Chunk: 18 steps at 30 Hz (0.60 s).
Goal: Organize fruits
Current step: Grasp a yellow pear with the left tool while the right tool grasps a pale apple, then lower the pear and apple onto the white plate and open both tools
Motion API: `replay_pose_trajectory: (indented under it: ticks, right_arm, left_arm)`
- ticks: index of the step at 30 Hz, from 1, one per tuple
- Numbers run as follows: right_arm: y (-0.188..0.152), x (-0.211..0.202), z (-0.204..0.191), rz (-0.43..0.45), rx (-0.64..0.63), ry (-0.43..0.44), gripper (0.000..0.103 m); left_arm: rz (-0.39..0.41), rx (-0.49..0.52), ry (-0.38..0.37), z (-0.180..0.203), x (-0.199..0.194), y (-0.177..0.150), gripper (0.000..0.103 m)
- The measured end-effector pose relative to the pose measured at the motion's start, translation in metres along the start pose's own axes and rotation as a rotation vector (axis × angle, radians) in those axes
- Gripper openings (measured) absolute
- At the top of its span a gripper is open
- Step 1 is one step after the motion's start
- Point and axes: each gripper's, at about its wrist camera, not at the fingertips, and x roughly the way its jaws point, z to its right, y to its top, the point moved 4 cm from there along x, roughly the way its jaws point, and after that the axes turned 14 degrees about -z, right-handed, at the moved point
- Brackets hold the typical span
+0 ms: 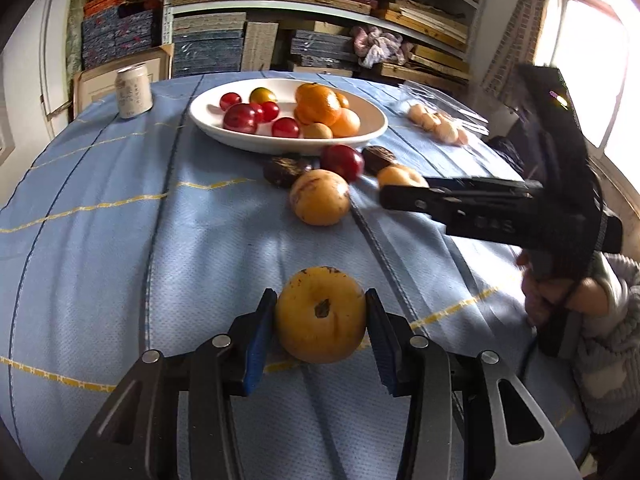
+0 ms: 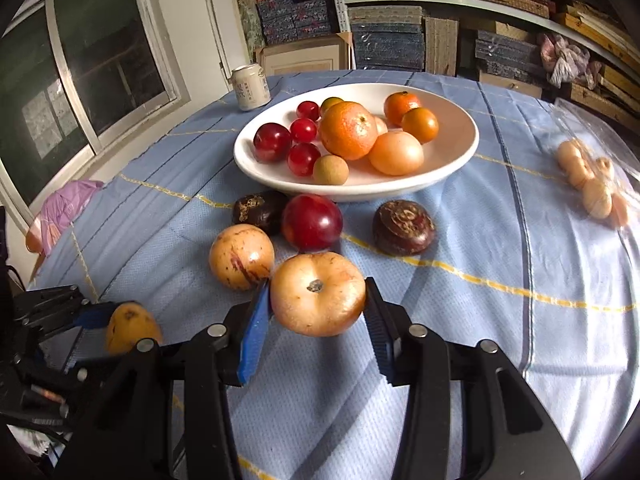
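Observation:
My left gripper (image 1: pixel 320 304) is shut on a yellow round fruit (image 1: pixel 320 320) that rests on the blue cloth (image 1: pixel 120 240), stem scar facing the camera. In the right wrist view the right gripper (image 2: pixel 317 292) is shut on a pale orange fruit (image 2: pixel 318 294), its blue pads (image 2: pixel 256 320) pressed against both sides. A white bowl (image 2: pixel 460 152) behind holds red plums, oranges and a small tan fruit. Loose on the cloth lie a speckled yellow fruit (image 2: pixel 242 258), a red plum (image 2: pixel 312 222) and two dark brown fruits (image 2: pixel 404 228).
A white drink can (image 2: pixel 251 87) stands at the table's far left. A clear bag of small tan fruits (image 2: pixel 588 184) lies at the right. Shelves of stacked boxes fill the back wall, with a window to the left. A person's hand (image 1: pixel 552 300) holds the right gripper.

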Motion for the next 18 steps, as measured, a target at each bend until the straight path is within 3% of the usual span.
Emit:
replay_pose_trajectory:
  ticks: [8,14,18]
  right_arm:
    - [-0.015,-0.037,0.012,0.068,0.053,0.023,0.045]
    - [0.040,-0.070,0.042,0.159,0.105,-0.006,0.045]
    - [0.086,-0.066,0.055,0.192,0.134,0.011,0.045]
  left_arm:
    - [0.023,0.002,0.094,-0.017,-0.014,0.043,0.045]
    - [0.084,-0.032,0.142,-0.041,-0.024,0.124,0.045]
    - [0.098,-0.049,0.150,-0.050,-0.012,0.169,0.045]
